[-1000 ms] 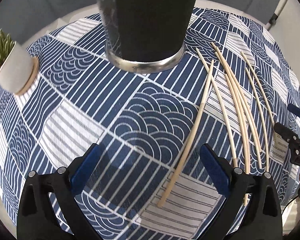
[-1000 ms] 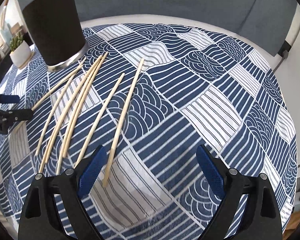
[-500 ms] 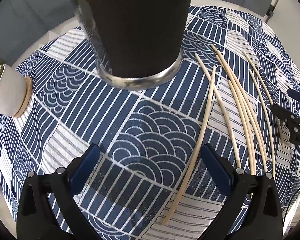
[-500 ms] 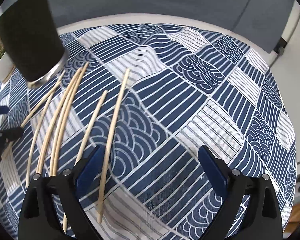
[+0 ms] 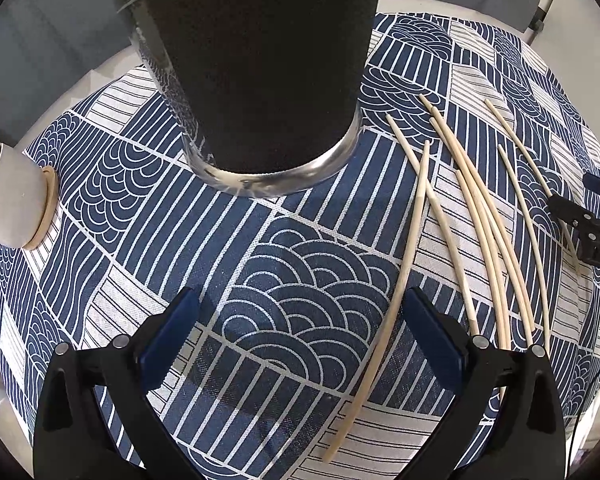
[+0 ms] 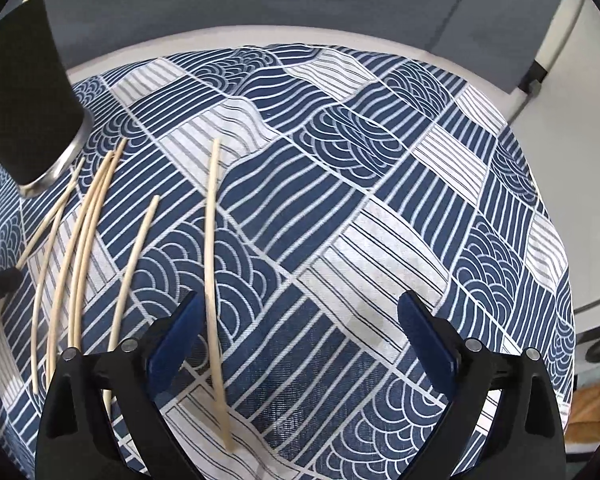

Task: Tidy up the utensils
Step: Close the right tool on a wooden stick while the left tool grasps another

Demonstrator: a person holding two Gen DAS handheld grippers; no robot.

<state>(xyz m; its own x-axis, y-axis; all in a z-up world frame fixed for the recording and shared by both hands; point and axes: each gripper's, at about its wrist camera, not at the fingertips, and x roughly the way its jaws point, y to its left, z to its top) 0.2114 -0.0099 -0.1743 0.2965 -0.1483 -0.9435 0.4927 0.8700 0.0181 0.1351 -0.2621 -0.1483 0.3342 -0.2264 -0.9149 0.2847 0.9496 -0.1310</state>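
Several pale wooden chopsticks [image 5: 480, 216] lie loose on the patterned blue and white tablecloth [image 5: 308, 280]. A tall black holder with a shiny metal base [image 5: 260, 80] stands just ahead of my left gripper [image 5: 300, 332], which is open and empty; one chopstick [image 5: 396, 292] runs past its right finger. In the right wrist view the holder [image 6: 24, 92] stands at the far left, with one stick poking out of its top. My right gripper [image 6: 296, 336] is open and empty above the cloth. One chopstick [image 6: 212, 272] lies just inside its left finger, the others [image 6: 84, 240] further left.
A small white pot with a cactus [image 5: 12, 200] on a wooden coaster lies at the left edge of the left wrist view. The round table's pale rim [image 6: 260, 36] shows beyond the cloth. A grey wall stands behind.
My left gripper has moved closer to the black holder, which now fills more of its view. My right gripper has moved left and forward toward the rightmost chopstick. Both stay open.
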